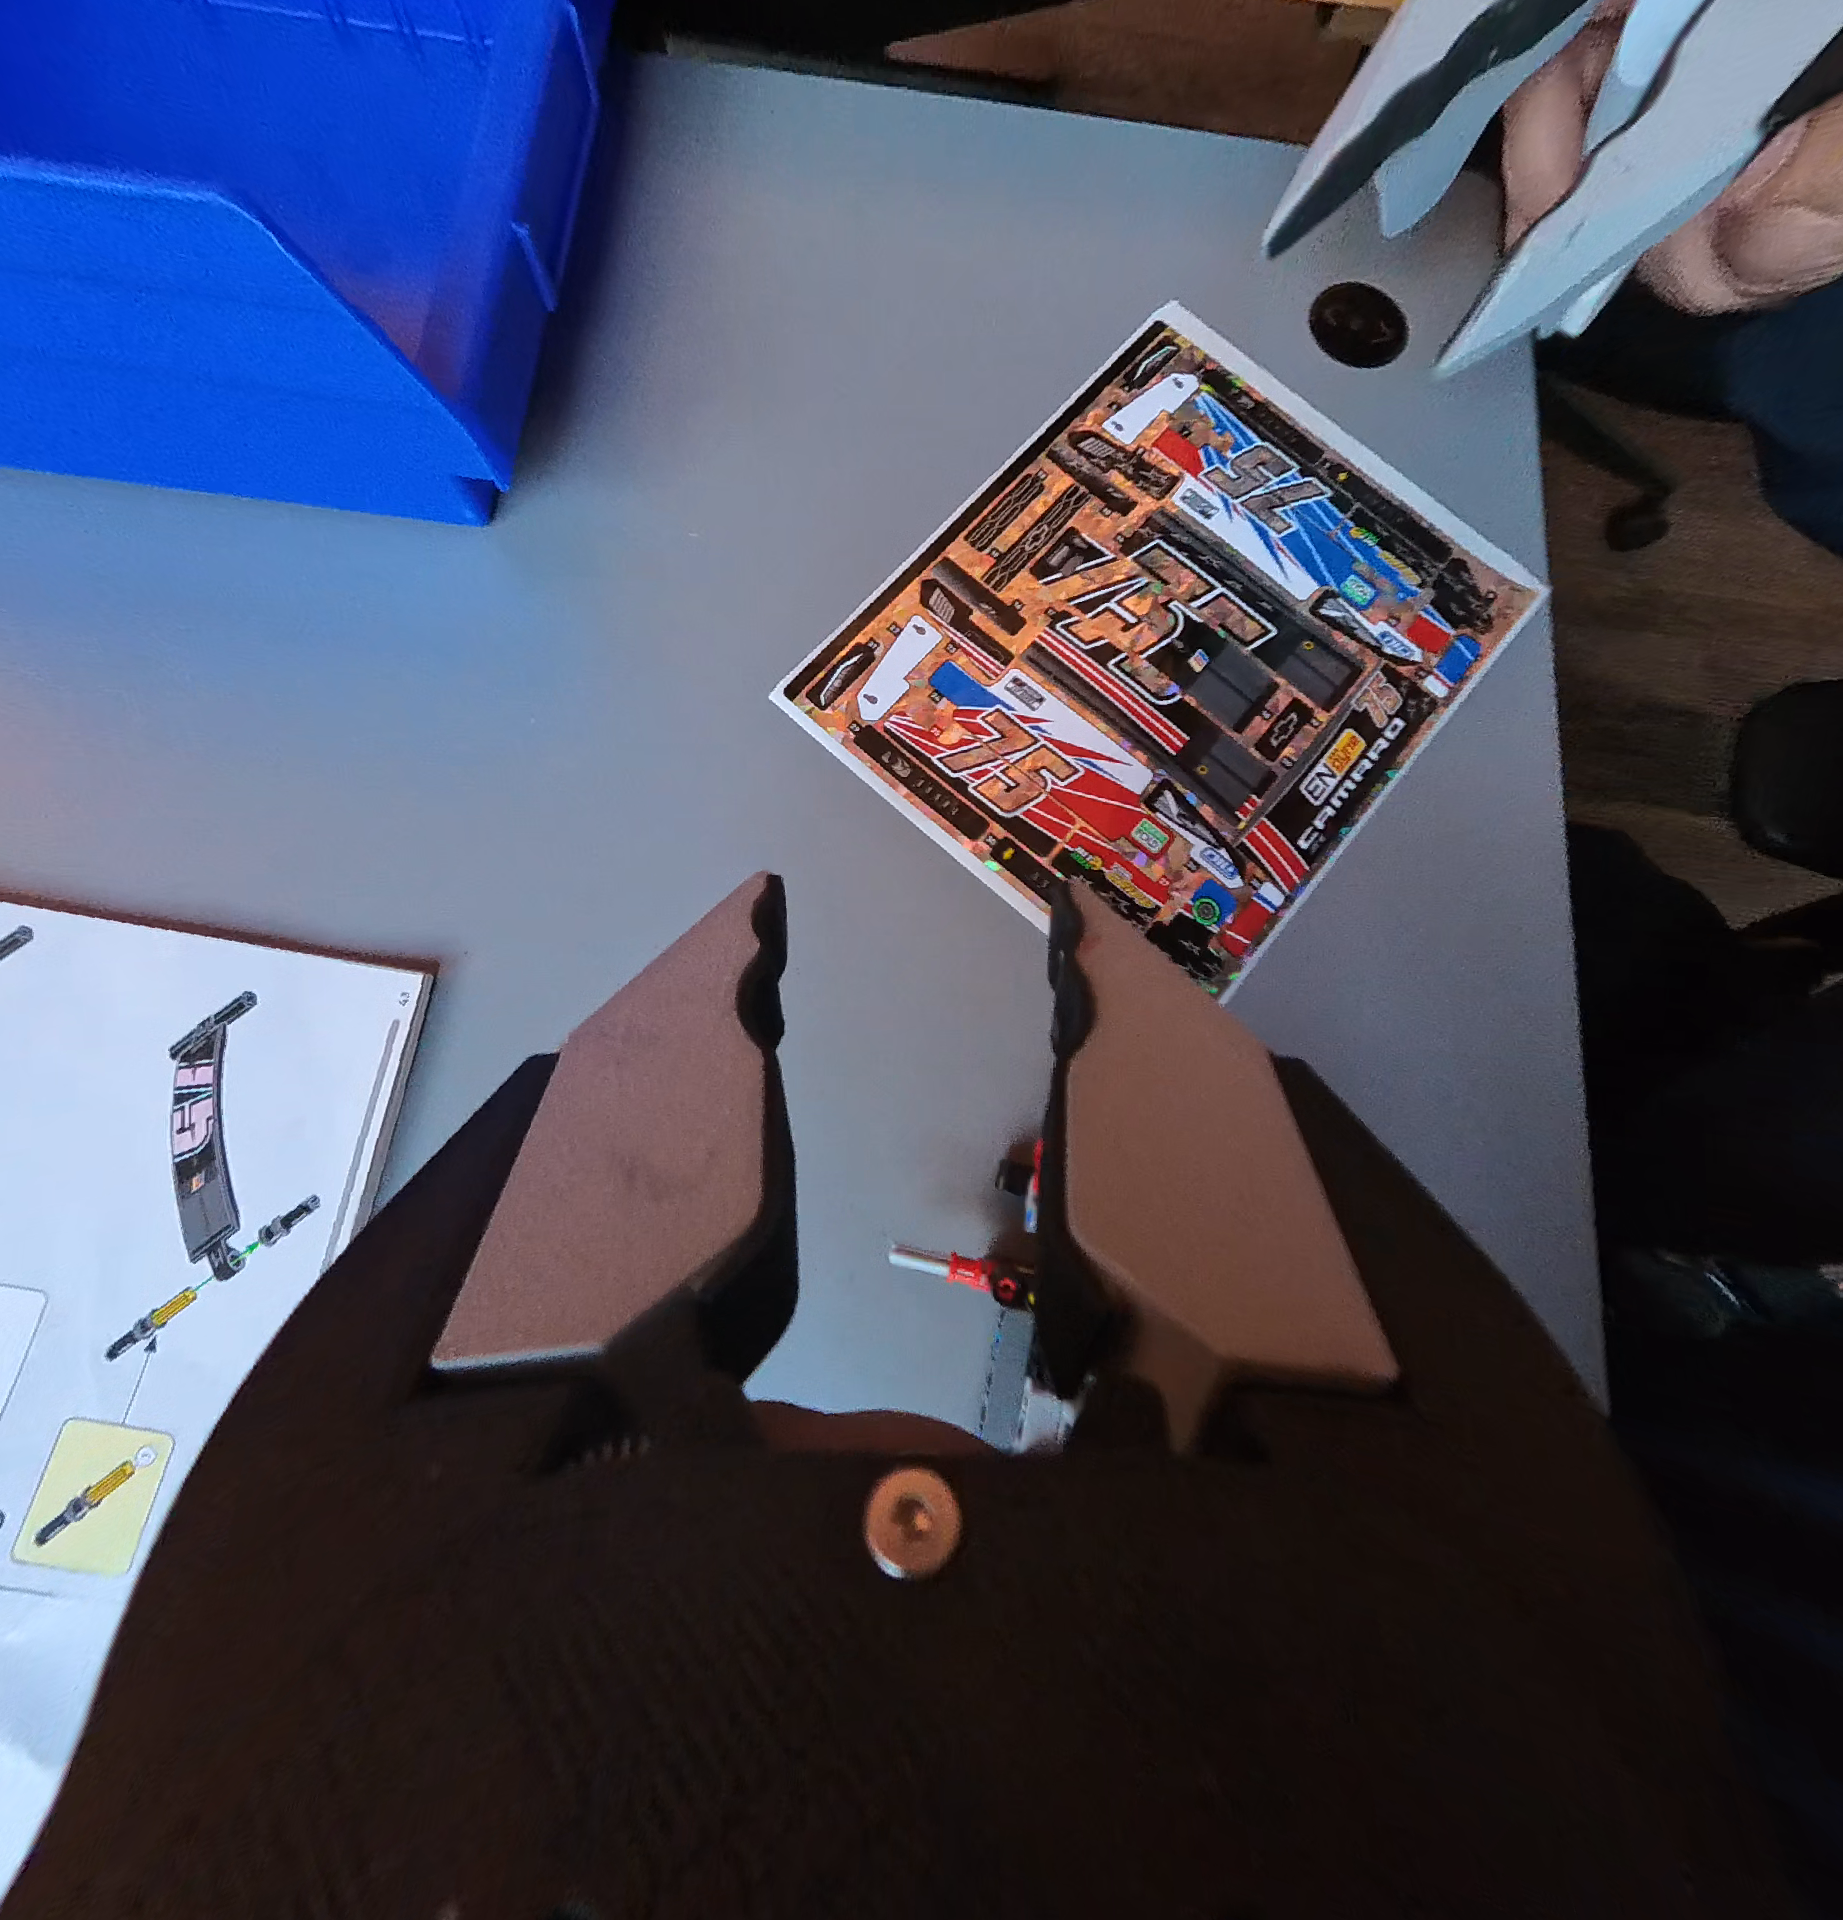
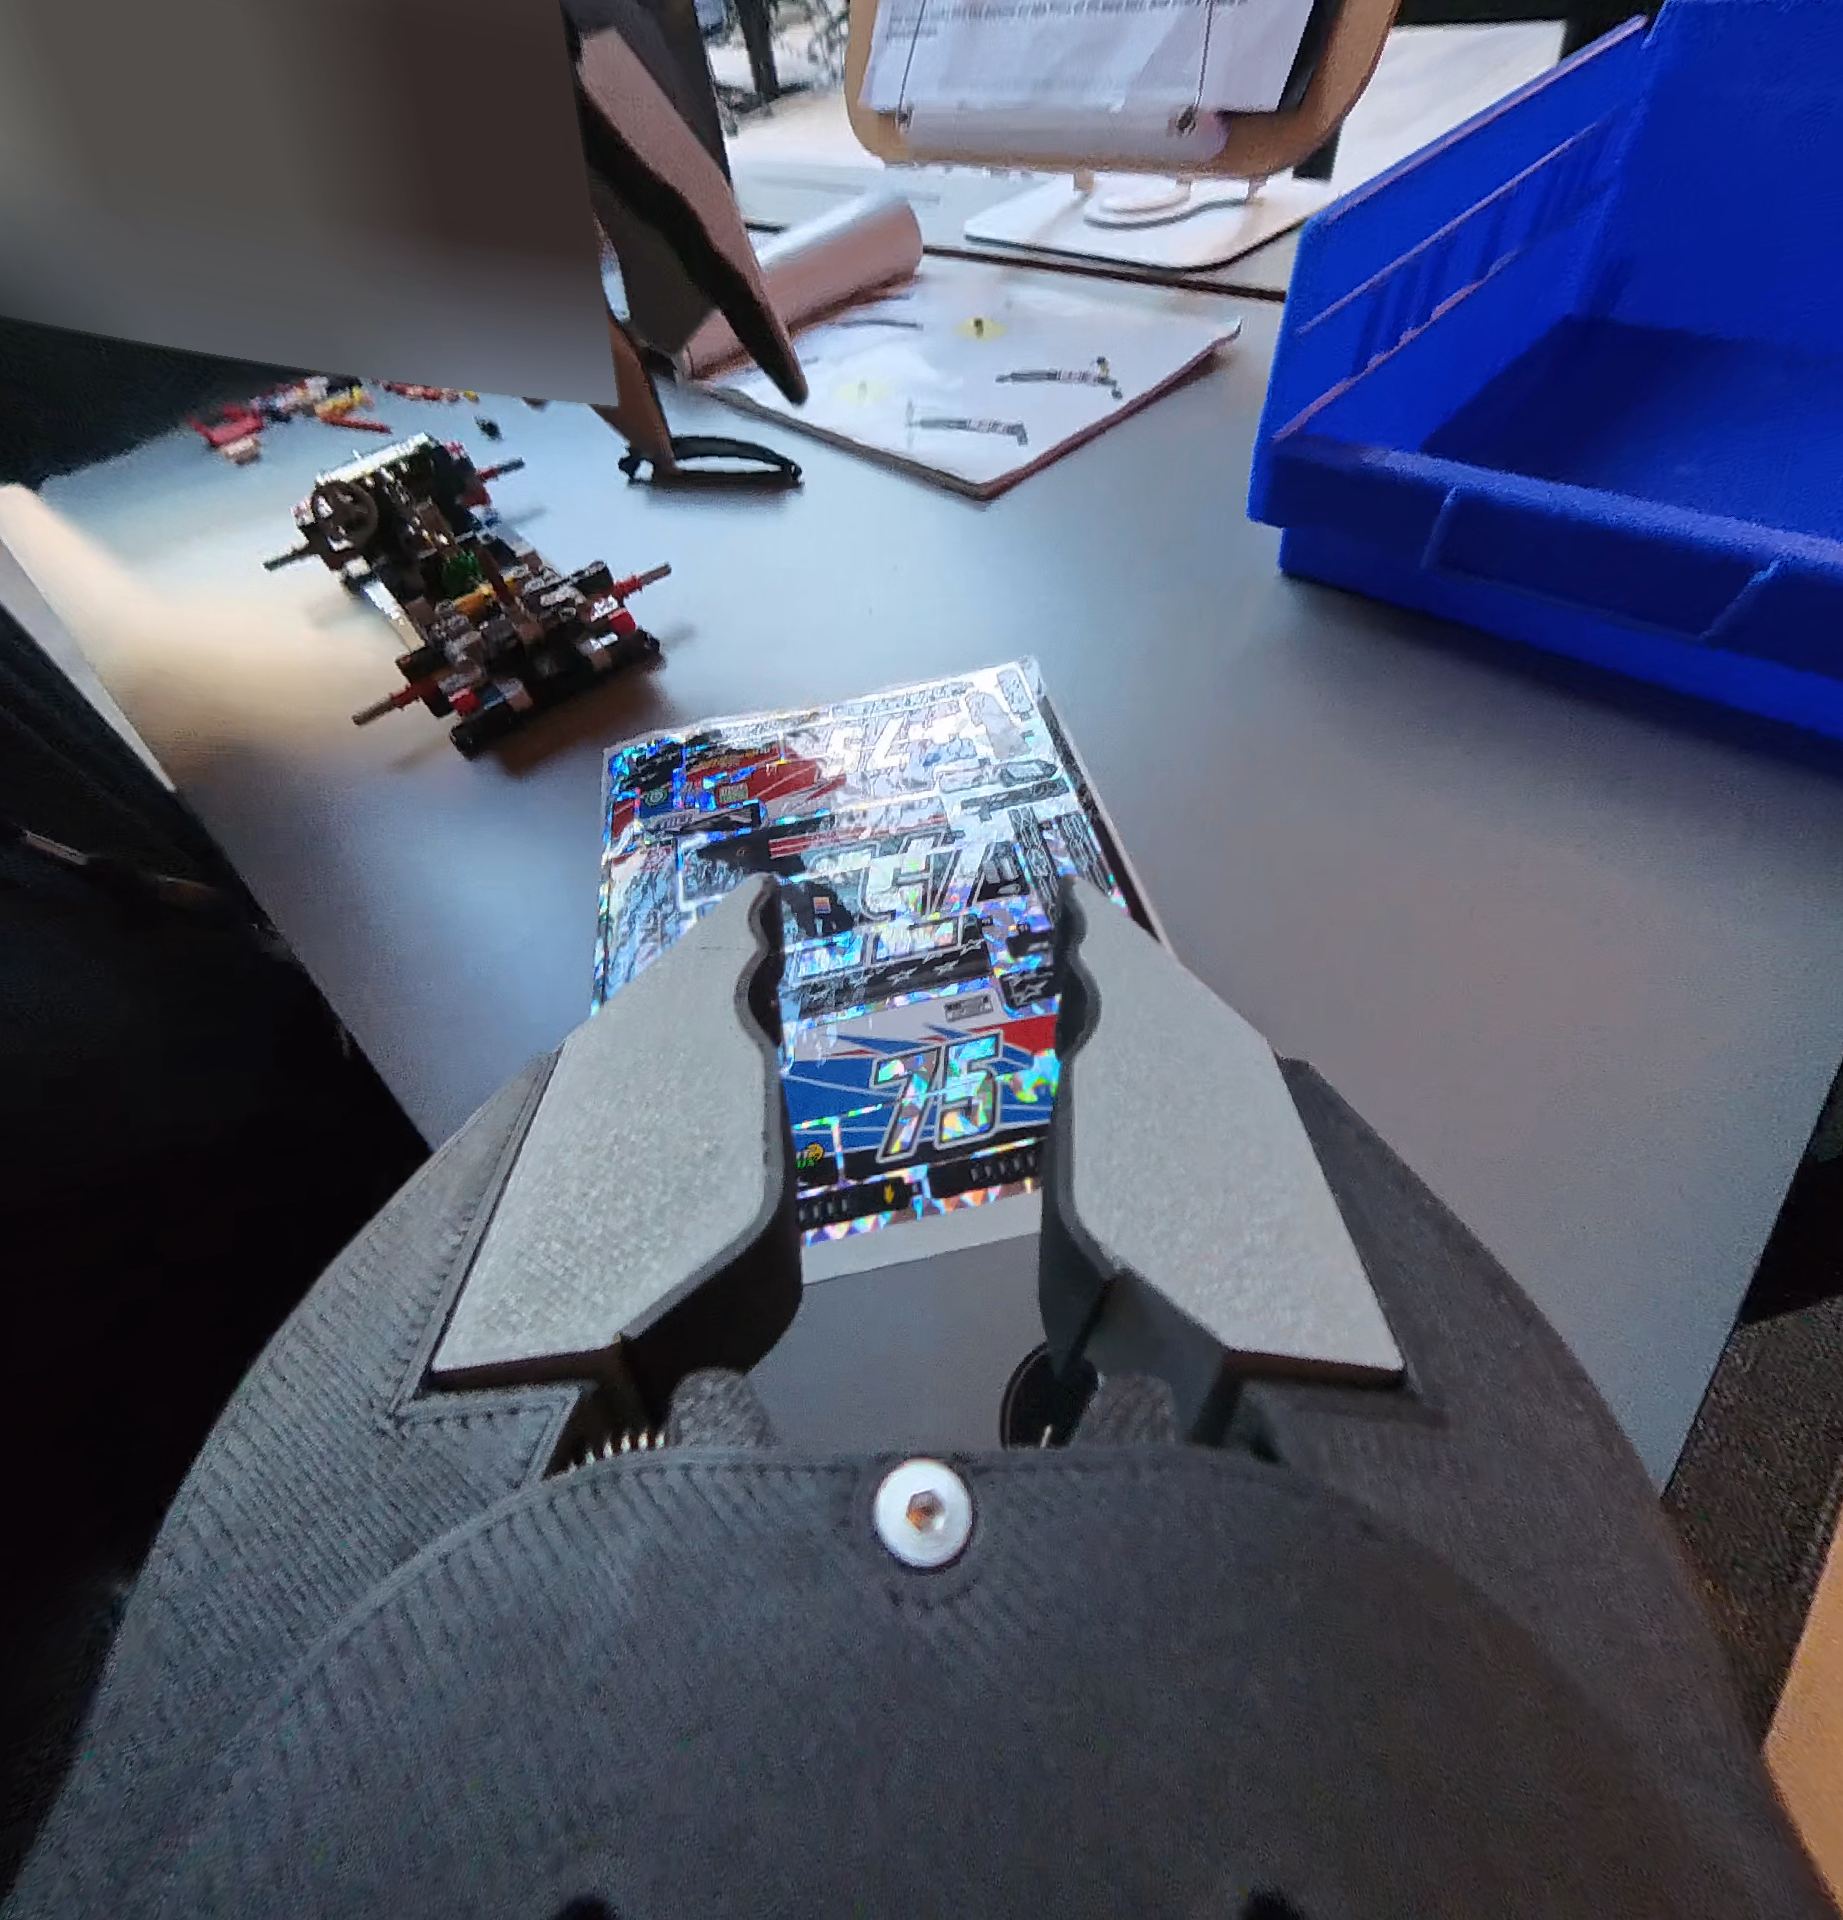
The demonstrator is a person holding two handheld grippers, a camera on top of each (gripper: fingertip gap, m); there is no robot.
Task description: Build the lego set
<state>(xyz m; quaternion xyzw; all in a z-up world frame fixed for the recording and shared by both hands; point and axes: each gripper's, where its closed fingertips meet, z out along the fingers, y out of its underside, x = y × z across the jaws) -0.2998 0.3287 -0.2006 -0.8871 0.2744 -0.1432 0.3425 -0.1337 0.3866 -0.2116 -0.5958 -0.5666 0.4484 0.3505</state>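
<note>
The left tool (image 1: 917, 899) hangs above the grey surface (image 1: 481, 727) with its brown fingers (image 1: 688, 1039) spread wide and nothing between them; its right fingertip overlaps the near corner of the sticker sheet (image 1: 1156, 644) in the view, though whether it touches cannot be told. The right tool (image 2: 912, 899) is likewise wide apart and bare, its grey fingers (image 2: 647, 1091) poised over the same sticker sheet (image 2: 844, 831), which lies flat on the surface and glitters with foil between printed red, blue and black shapes. In the left wrist view that right tool (image 1: 1416, 270) shows beyond the far corner of the sheet, held in a hand (image 1: 1769, 208), close to a round black hole (image 1: 1356, 324) in the surface. Just beside the sheet's near corner, partly hidden under the left tool, lies a small red and grey pin (image 1: 948, 1268). Left of the sheet in the right wrist view stands a partly built brick vehicle chassis (image 2: 470, 592), with loose small parts (image 2: 304, 405) farther off. Beyond the sheet lies an open instruction booklet (image 2: 1000, 395), and to the sheet's right a blue plastic bin (image 2: 1571, 416). Behind the booklet stands a wooden holder with papers (image 2: 1093, 73).
</note>
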